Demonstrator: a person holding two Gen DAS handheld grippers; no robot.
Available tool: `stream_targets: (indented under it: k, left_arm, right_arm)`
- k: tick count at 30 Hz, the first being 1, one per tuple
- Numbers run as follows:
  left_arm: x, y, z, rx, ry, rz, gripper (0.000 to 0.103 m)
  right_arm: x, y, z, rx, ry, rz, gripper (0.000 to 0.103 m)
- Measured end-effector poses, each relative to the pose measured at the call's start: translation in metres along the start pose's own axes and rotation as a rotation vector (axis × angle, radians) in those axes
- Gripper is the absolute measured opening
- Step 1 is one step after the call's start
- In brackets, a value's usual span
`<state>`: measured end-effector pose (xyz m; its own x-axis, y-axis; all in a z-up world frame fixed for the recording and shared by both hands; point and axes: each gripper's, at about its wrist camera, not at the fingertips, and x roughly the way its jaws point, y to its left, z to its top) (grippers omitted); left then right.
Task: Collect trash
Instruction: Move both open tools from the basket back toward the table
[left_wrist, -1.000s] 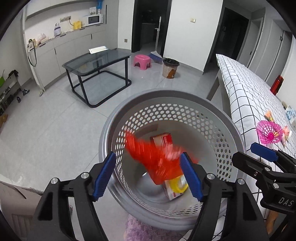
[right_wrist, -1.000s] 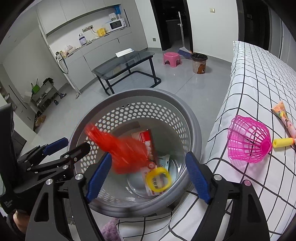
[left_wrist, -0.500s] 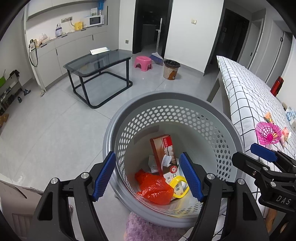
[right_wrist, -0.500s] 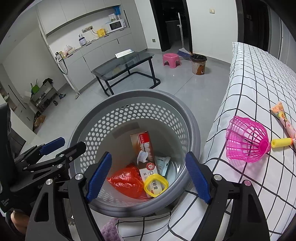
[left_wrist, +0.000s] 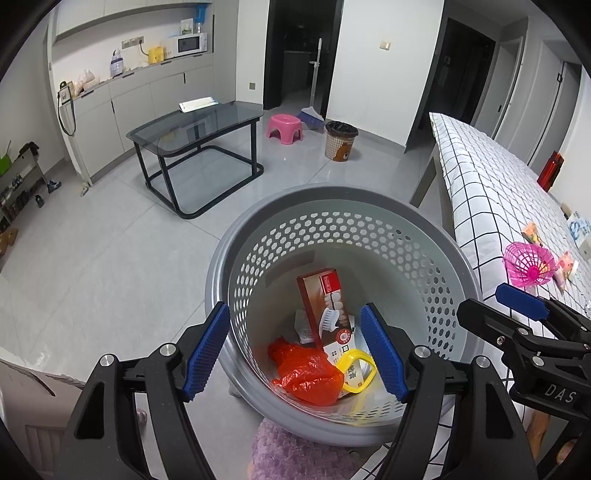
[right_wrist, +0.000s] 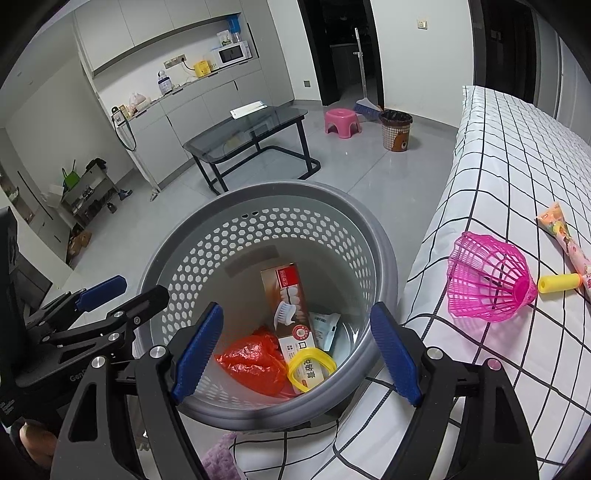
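A grey perforated basket (left_wrist: 332, 199) (right_wrist: 258, 192) stands on the floor beside the bed. Inside lie a crumpled red plastic bag (left_wrist: 306, 373) (right_wrist: 255, 358), a brown-and-red toothbrush box (left_wrist: 325, 306) (right_wrist: 291, 306), a yellow ring (left_wrist: 356, 373) (right_wrist: 310, 369) and a small pale packet (right_wrist: 325, 328). My left gripper (left_wrist: 295, 354) is open and empty above the basket's near rim. My right gripper (right_wrist: 295, 350) is open and empty over the basket too. On the bed lie a pink mesh basket (right_wrist: 487, 284) (left_wrist: 528, 264), a yellow cylinder (right_wrist: 557, 284) and a pink wrapper (right_wrist: 565, 236).
The bed with a white checked cover (right_wrist: 509, 155) runs along the right. A purple fluffy mat (left_wrist: 295, 450) lies at the basket's near side. A glass table (left_wrist: 199, 125), a pink stool (left_wrist: 284, 127), a broom and a small brown bin (left_wrist: 340, 140) stand farther off on the grey floor.
The red bag was falling in mid-air between my left gripper's fingers one second ago; it now lies at the bottom of the basket. Both grippers stayed almost still.
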<state>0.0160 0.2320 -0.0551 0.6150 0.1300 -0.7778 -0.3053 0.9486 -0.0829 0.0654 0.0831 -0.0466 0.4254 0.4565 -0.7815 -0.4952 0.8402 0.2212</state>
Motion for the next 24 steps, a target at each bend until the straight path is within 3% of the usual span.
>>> stream_targets:
  k: [24]
  left_arm:
    - [-0.022,-0.015,0.0,0.025,-0.049,-0.007,0.077]
  right_arm:
    - [-0.037,-0.004,-0.016,0.005,-0.063,-0.007,0.078]
